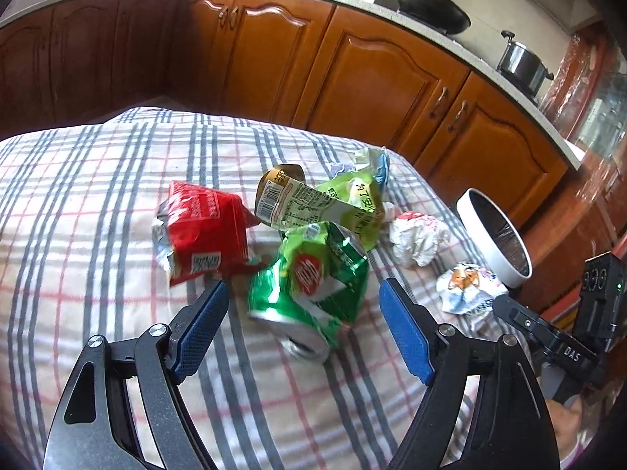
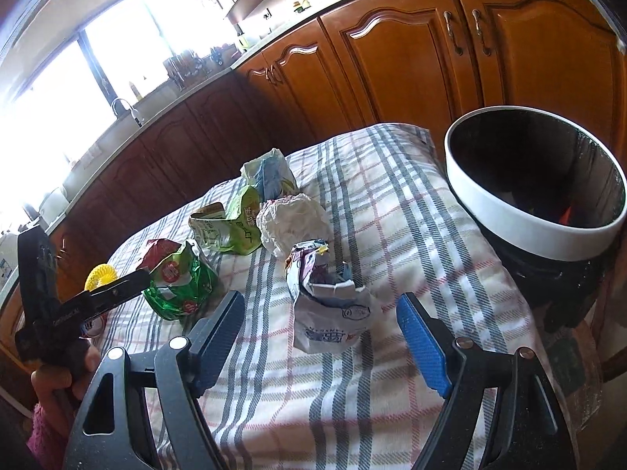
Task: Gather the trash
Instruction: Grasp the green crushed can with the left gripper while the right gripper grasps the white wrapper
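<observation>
A: How do the left tongs [image 1: 303,297] stand?

B: Spread wide, holding nothing. The blue pads [image 1: 405,333] flank the crushed green can [image 1: 309,293], which lies on its side on the plaid-covered tabletop [image 1: 78,235] — silver end toward the camera, body dented and creased. I cannot tell whether either pad touches it.

A: And the right tongs [image 2: 319,313]?

B: Also wide open and empty. Between the pads [image 2: 421,342] sits a crumpled white wrapper [image 2: 333,309] with blue print, standing half upright, apart from both pads.

A: What lies past the can in the left wrist view?

B: At 10 o'clock from it, a red snack bag [image 1: 203,231], puffed and wrinkled, silver lining showing at its left edge. At 12 o'clock, a flattened light green carton [image 1: 313,203] with a barcode, and behind that a pale green and blue wrapper [image 1: 372,160]. At 2 o'clock, a ball of white paper [image 1: 417,237].

A: Where is the bin?

B: In the right wrist view the bin [image 2: 509,211] — white rim, dark inside — stands at 2 o'clock from the right tongs, at the tabletop's far right edge. Something orange shows low inside it. Farthest back run the brown cabinets [image 2: 392,58].
</observation>
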Demonstrator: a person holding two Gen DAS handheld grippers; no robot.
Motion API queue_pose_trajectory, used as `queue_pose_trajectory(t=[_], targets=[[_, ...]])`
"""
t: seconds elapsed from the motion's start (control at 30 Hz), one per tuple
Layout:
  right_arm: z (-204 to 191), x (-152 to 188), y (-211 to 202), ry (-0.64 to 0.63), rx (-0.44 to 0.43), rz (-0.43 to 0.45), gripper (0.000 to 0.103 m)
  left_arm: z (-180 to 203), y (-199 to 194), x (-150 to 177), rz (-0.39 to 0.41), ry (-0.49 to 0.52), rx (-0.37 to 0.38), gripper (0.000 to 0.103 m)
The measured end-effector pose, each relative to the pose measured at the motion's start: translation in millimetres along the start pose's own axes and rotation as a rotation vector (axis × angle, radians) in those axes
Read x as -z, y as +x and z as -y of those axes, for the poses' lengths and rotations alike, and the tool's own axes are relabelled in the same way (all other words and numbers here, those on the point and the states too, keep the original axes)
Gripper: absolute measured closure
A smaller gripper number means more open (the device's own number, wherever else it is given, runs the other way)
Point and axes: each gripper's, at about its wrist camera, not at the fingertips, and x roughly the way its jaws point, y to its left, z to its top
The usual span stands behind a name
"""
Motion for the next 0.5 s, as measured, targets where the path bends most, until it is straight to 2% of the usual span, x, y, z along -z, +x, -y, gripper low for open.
queue_pose_trajectory(t=[0.17,0.2,0.27,0.3,0.37,0.43,0.5], targets=[[1,-5,13,-0.012,0.010,-0.019,0.023,2,16,-2,-0.039,0.028,0.021,0.024],[1,-6,16,-0.013,0.010,-0.024,0.028,5,16,-1,-0.040,0.044,0.024,0.026],[1,-6,21,-0.021,0.012,-0.038,0.047,14,15,3,-0.037,0.088,0.025,0.045],[0,-6,23,-0.024,0.017,-0.045,0.063,18,14,5,-0.044,0.108,0.034,0.061],[1,-5,24,-0.023,0.023,-0.050,0.067,27,13,11,-0.053,0.132,0.056,0.069],[0,-3,20,-0.032,0.027,-0.041,0.073,36,8,17,-0.043,0.160,0.064,0.070],[-1,-2,15,-0.040,0.027,-0.030,0.074,46,3,22,-0.034,0.181,0.077,0.070]])
